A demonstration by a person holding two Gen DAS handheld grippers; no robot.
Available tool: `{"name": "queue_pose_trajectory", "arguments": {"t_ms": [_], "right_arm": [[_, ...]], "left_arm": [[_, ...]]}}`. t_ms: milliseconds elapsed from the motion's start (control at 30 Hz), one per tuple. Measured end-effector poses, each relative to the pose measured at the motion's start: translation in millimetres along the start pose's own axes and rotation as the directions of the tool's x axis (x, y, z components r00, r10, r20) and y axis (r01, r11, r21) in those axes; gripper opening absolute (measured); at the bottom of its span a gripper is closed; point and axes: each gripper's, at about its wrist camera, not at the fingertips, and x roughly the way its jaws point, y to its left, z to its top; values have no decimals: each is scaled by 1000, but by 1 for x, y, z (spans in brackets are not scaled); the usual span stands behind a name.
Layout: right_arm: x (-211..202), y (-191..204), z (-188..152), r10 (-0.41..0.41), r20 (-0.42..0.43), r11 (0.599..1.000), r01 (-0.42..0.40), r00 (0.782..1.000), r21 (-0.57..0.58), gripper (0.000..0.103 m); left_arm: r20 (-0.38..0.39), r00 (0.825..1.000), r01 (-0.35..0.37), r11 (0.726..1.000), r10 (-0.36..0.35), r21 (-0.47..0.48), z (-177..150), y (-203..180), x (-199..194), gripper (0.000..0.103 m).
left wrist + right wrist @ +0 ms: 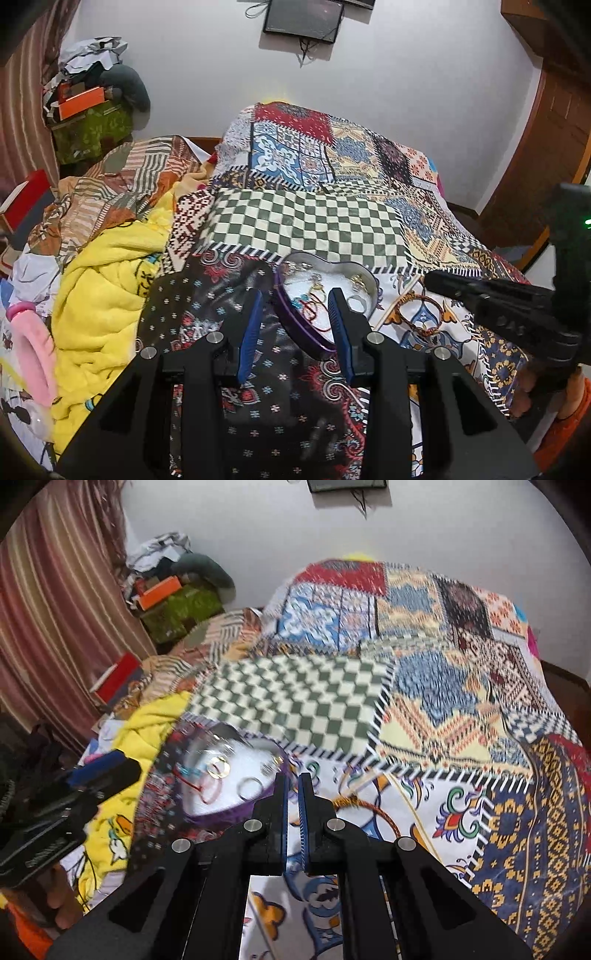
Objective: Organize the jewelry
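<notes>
A purple heart-shaped tin [295, 317] lies open on the patchwork bedspread, with a white lining holding rings, earrings and a red thread bracelet [314, 308]. My left gripper [295, 299] is open, its blue pads either side of the tin's left rim. The tin also shows in the right wrist view [229, 808], blurred. A copper twisted bangle [384, 814] lies on the bedspread right of the tin; it also shows in the left wrist view [417, 328]. My right gripper [293, 779] is nearly shut and empty, just above the bangle's left end.
The patchwork bedspread [306, 225] covers the bed. A yellow blanket [107, 295] and a pink headband [33, 343] lie at the left. Boxes and clutter [88, 107] are piled in the far left corner. A wooden door [546, 147] stands at the right.
</notes>
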Motion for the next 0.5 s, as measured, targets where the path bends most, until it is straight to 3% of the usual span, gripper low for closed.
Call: {"name": "queue_pose_trajectory", "arguments": {"t_ms": [200,367,500], "right_arm": [[-21,-6,5,-18,48,1000,18,999,-10,5],[-29,-27,-2,-61,-2,998,61,998,17,5],[-32,-52,-15,-110,-44,992,113,993,59,12]], "left_arm": [[-7,1000,14,1000,-14,-8,0,4,0,36],[-36,996,85,995,-83,48,-3,-24,8,36],[-82,987,148,984,-141,100,-4,-60,24,36]]}}
